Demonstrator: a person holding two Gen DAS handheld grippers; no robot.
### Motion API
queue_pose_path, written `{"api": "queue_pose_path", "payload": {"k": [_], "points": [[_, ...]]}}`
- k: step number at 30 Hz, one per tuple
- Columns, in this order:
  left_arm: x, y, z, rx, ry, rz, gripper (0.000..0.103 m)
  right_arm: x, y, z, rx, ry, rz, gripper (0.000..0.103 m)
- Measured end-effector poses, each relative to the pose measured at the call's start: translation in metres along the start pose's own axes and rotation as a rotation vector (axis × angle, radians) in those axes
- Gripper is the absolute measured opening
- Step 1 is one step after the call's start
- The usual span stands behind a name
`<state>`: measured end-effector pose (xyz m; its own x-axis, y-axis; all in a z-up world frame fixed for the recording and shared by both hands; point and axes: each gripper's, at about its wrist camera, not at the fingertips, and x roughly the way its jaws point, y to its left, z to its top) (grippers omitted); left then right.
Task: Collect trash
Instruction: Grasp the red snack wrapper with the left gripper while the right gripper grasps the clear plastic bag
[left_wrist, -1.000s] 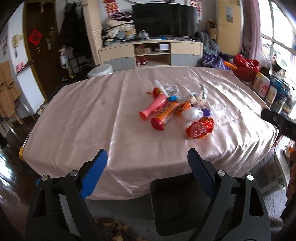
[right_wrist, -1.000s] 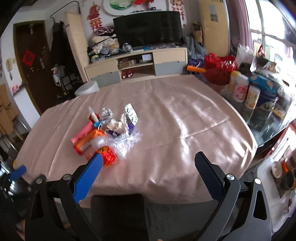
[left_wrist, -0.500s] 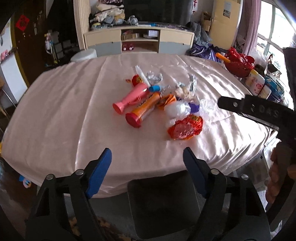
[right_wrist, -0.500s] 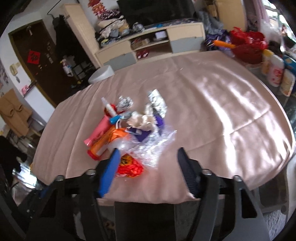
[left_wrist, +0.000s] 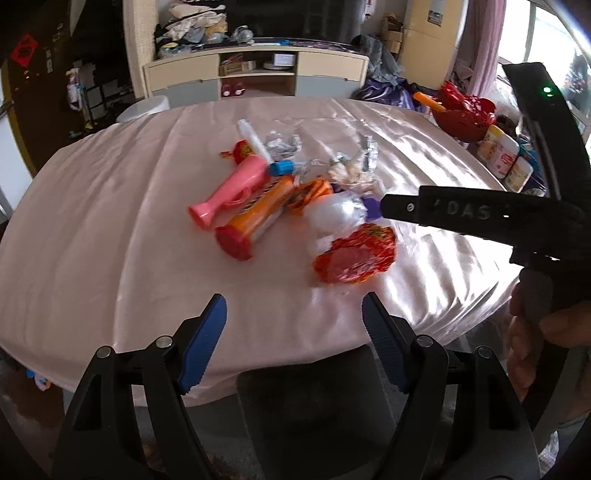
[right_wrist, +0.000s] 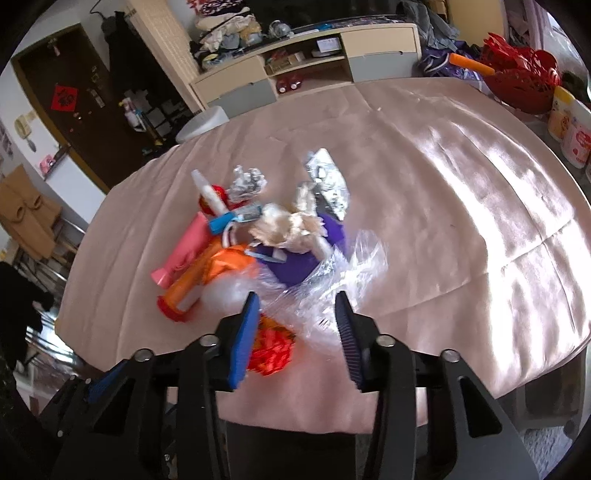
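So the whole trash pile (right_wrist: 258, 243) is sitting on the pink tablecloth (right_wrist: 461, 184) just ahead of the right gripper (right_wrist: 297, 328), and as far as I can tell nothing has been collected, it's all loose on the cloth and I don't see a bin or bag to put it in. Biggest stuff first: the orange tube with the red cap (left_wrist: 255, 221) and the pink bottle (left_wrist: 231, 194) lie side by side, ahead and left of the right fingers. Then the crinkly clear plastic (right_wrist: 332, 280) sits right between the right fingertips, which are spread with nothing pinched, so my guess is that's pick number 1. The red-orange wrapper (left_wrist: 354, 254) is partly tucked under the right gripper's left finger. Smaller bits like the foil scraps (right_wrist: 249, 182) are farther out past the fingertips. The left gripper (left_wrist: 293, 317) is spread wide too, empty, hanging near the table edge well short of the pile.
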<state>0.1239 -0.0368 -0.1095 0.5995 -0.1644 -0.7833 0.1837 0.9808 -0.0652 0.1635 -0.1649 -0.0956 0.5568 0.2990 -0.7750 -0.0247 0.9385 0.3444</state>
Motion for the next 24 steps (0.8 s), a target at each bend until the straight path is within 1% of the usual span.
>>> {"api": "queue_pose_path", "payload": {"k": [3,6,9,12,15,16,17,18,19,24], "points": [[0.008,-0.011,0.004,0.020,-0.004,-0.022,0.072,-0.001,-0.010,0.003,0.001,-0.015,-0.002,0.036],[0.018,-0.017,0.008,0.016,0.004,-0.037,0.072,-0.004,-0.020,0.006,-0.006,-0.026,-0.016,0.031],[0.026,-0.024,0.014,0.009,0.005,-0.048,0.073,-0.009,-0.030,0.005,-0.005,-0.034,-0.017,0.030],[0.033,-0.031,0.020,0.009,-0.005,-0.051,0.077,-0.012,-0.038,0.007,-0.005,-0.043,-0.028,0.029],[0.041,-0.036,0.023,0.014,0.002,-0.057,0.077,-0.015,-0.044,0.008,-0.007,-0.042,-0.024,0.028],[0.043,-0.037,0.023,0.017,0.006,-0.062,0.076,-0.015,-0.045,0.009,-0.008,-0.043,-0.026,0.028],[0.045,-0.038,0.023,0.021,0.011,-0.065,0.071,-0.016,-0.045,0.008,-0.008,-0.045,-0.028,0.027],[0.048,-0.040,0.022,0.028,0.020,-0.069,0.061,-0.018,-0.047,0.008,-0.008,-0.046,-0.027,0.027],[0.050,-0.041,0.021,0.034,0.033,-0.071,0.057,-0.018,-0.046,0.007,-0.008,-0.047,-0.027,0.027],[0.046,-0.040,0.013,0.055,0.035,-0.076,0.053,-0.023,-0.051,0.004,0.005,-0.050,-0.013,0.026]]}}
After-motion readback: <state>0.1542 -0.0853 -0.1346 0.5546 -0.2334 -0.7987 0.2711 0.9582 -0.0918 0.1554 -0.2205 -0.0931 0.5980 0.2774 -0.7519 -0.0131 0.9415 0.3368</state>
